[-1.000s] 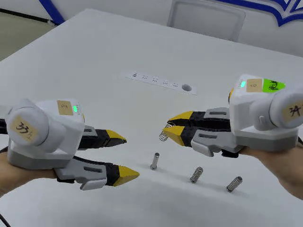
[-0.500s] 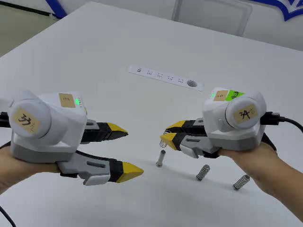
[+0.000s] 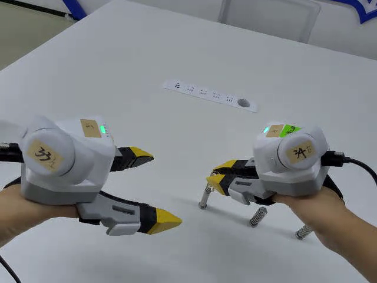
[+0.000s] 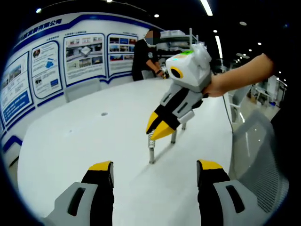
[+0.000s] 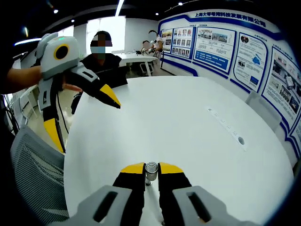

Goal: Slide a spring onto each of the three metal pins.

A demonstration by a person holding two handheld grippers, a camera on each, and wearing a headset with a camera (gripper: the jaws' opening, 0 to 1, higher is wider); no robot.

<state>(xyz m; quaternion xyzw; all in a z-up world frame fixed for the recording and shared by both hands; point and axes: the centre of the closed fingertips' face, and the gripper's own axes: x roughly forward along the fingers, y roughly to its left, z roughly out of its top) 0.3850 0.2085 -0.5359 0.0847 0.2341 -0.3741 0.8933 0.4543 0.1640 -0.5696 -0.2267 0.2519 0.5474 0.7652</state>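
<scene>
Left cap label (image 3: 44,154): tan sticker on the rear cap of the left gripper (image 3: 160,188), at 8 o'clock in the head view; handwriting read "33".
Right cap label (image 3: 300,152): tan sticker on the rear cap of the right gripper (image 3: 215,175), at 4 o'clock; read "3A".
Green sticker (image 3: 289,130), at 12 o'clock from it: dark scrawl, was illegible.
Wall boards (image 5: 221,40), 1 o'clock in the right gripper view: Chinese headings were too small to read.

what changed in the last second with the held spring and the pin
The right gripper came down to the upright pin, bringing the spring from beside the pin's top onto its tip. It is still clamped on the spring. The left gripper stayed open and apart, and the two sprung pins stayed standing.
</scene>
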